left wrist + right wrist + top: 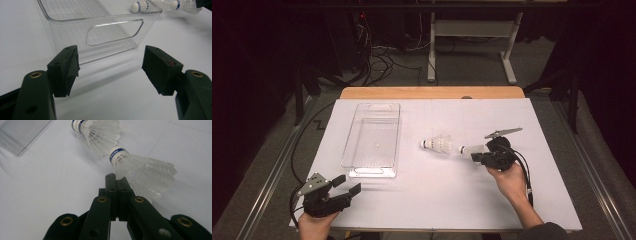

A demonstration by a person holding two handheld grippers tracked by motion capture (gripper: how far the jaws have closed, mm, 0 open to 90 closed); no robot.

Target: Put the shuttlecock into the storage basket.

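Note:
Two white shuttlecocks with blue bands lie mid-table. One shuttlecock (435,145) (96,133) rests alone. The other shuttlecock (470,150) (140,170) lies right of it, cork pointing left. My right gripper (482,157) (116,178) is shut, pads pressed together, tips against the side of that second shuttlecock's skirt near its cork. I see no feather between the pads. My left gripper (348,186) (111,67) is open and empty at the table's near left, facing the near end of a clear plastic bin (372,137) (100,30).
The bin is empty and has a handle slot (115,32) in its near wall. The white table (437,200) ends at a wooden strip (432,92) at the back. A cable (524,170) trails from the right gripper.

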